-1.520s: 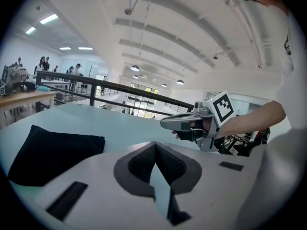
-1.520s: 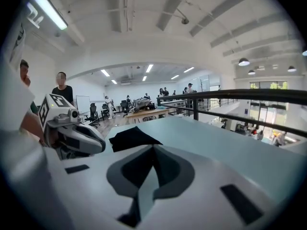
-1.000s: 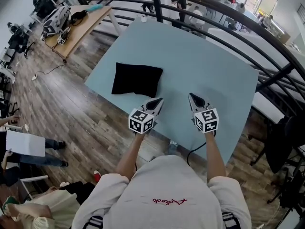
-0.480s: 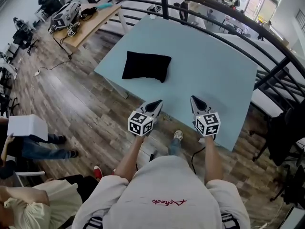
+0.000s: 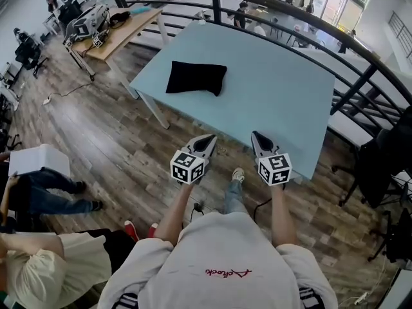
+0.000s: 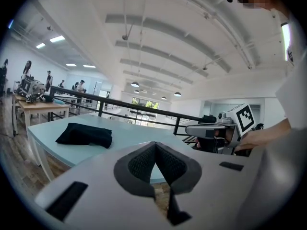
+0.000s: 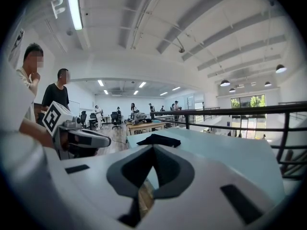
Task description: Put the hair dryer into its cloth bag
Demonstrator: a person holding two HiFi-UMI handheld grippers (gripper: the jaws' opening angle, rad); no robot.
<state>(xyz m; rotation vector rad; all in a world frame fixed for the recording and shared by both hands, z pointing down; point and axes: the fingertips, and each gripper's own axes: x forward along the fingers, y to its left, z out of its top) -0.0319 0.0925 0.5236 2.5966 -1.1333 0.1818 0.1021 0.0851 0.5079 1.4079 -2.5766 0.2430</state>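
A black cloth bag (image 5: 196, 78) lies flat on the far left part of the light blue table (image 5: 277, 95). It also shows in the left gripper view (image 6: 85, 134) and the right gripper view (image 7: 159, 140). No hair dryer shows in any view. My left gripper (image 5: 209, 138) is shut and empty, and hangs over the wooden floor short of the table's near edge. My right gripper (image 5: 256, 136) is shut and empty beside it, also off the table. Each gripper sees the other: the right gripper (image 6: 211, 130) and the left gripper (image 7: 84, 138).
A black metal railing (image 5: 360, 85) curves behind and right of the table. A wooden desk (image 5: 119, 31) with equipment stands at the far left. People sit at the left edge (image 5: 38, 195). A dark chair (image 5: 386, 166) stands at the right.
The view has pulled back from the table. Both grippers, which were over the table's near edge, now hang over the floor, and the bag lies farther away.
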